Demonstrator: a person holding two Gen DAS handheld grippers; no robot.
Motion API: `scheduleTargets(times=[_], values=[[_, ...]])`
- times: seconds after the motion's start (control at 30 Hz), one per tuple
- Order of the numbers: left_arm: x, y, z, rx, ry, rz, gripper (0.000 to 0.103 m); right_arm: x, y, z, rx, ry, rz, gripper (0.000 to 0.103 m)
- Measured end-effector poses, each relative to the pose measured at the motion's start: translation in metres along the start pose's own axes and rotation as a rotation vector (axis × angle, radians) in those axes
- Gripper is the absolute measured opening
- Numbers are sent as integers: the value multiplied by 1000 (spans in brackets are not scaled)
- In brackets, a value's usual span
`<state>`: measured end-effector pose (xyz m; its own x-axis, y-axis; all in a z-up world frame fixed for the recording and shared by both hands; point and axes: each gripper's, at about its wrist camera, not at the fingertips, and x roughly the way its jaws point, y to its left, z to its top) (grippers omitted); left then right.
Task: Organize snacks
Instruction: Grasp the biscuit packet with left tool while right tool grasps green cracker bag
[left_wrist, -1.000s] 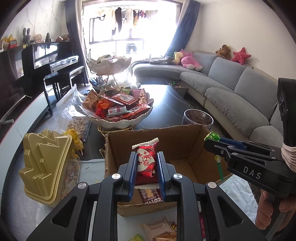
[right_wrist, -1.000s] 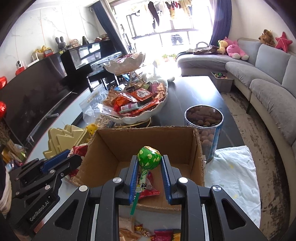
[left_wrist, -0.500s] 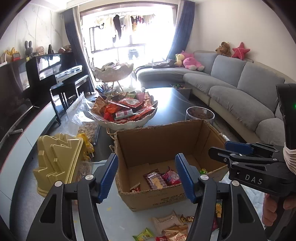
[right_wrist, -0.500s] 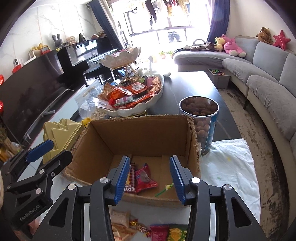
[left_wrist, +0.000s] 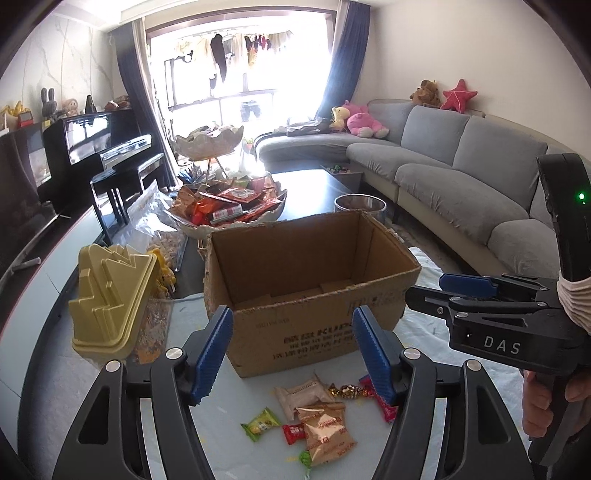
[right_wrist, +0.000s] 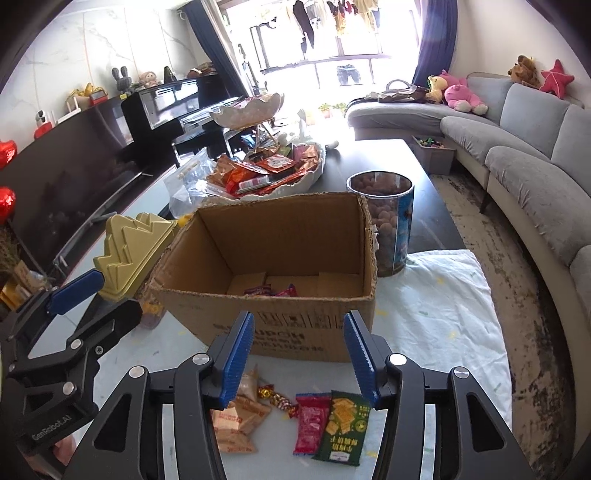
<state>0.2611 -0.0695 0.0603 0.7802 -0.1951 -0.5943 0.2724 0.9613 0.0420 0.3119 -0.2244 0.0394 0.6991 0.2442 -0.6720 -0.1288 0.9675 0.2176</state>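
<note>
Our left gripper and right gripper both hang spread and empty over loose wrapped snacks lying before the open brown cardboard box, its long axis running left to right. A second ago each clamped a snack above the box; both have since pulled back.

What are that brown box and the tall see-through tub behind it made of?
The box looks like plain corrugated cardboard: matte brown, with frayed, ragged rims. The tub seems to be clear glossy plastic, since its contents show through, though glass can't be excluded.
</note>
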Motion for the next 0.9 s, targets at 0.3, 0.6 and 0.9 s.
scheduleTargets(times=[0.3,0.6,0.9], values=[[-3,-11,-34,-25,60,-31,67,-12,-7,-36,14,10,6,52],[7,-23,-67,-16,127,-31,67,-1,-22,-76,76,77,9,52],[28,-30,-98,-12,216,-27,67,18,-36,-107,118,148,-5,52]])
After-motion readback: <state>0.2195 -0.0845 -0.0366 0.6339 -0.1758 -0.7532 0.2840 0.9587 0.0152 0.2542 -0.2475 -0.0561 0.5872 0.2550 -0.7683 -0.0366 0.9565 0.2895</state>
